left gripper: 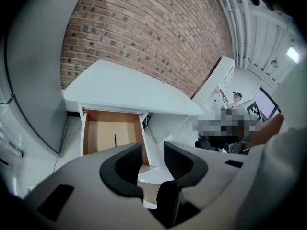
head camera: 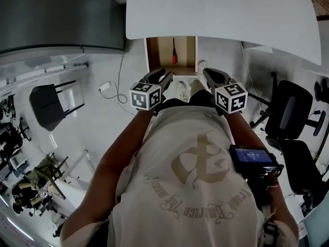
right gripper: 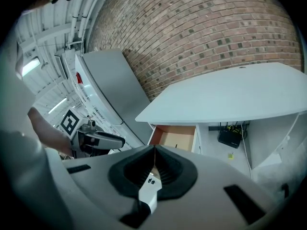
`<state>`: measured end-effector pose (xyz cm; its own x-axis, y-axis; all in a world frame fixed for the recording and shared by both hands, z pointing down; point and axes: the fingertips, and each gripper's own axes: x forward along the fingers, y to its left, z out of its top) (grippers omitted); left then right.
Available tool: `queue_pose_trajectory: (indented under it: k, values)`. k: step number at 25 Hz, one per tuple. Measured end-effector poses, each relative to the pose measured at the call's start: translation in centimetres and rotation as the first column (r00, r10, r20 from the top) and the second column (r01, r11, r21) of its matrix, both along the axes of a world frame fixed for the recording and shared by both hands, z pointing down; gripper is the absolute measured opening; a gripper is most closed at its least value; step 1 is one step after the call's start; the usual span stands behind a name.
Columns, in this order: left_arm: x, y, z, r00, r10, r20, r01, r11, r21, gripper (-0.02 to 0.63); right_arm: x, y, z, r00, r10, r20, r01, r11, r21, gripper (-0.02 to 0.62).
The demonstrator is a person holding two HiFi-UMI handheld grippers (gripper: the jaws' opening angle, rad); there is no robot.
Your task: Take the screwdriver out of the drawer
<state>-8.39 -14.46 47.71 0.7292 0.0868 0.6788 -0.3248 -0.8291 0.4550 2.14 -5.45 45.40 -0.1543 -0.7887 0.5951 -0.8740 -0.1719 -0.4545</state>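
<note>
brick wall (left gripper: 144, 32) is backing a white desk (head camera: 216, 9), and its open drawer (head camera: 151, 53) is holding the screwdriver (head camera: 174, 55) on its wooden floor. left gripper (left gripper: 152, 151) is hovering near the drawer with jaws apart and empty — right gripper (right gripper: 154, 150) is showing its jaws pressed together, gripping nothing.

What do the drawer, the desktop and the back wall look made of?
Drawer: probably wood or wood-look board, with a matte tan bottom and reddish-brown side walls.
Desktop: smooth, even white, likely laminate or painted board.
Wall: red brick, with pale mortar joints visible.

Brick wall (left gripper: 144, 32), white desk (head camera: 221, 9), pale floor (head camera: 103, 127), black chairs (head camera: 293, 112), perhaps a grey cabinet (head camera: 56, 14)
</note>
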Motion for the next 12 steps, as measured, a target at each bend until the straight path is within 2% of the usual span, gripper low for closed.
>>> queue_pose_trajectory:
  k: [3, 5, 12]
  values:
    - [0.1, 0.1, 1.2, 0.999, 0.0, 0.035, 0.001, 1.0, -0.011, 0.181, -0.1, -0.1, 0.7, 1.0, 0.0, 0.013, 0.001, 1.0, -0.008, 0.025]
    - [0.0, 0.0, 2.0, 0.998, 0.002, 0.058, -0.001, 1.0, -0.015, 0.193, -0.2, -0.3, 1.2, 1.0, -0.001, 0.022, 0.001, 1.0, -0.016, 0.025]
    - [0.8, -0.2, 7.3, 0.992, 0.023, 0.125, -0.019, 0.999, -0.035, 0.193, 1.3, -1.1, 4.8, 0.999, -0.003, 0.049, 0.005, 0.999, -0.043, 0.025]
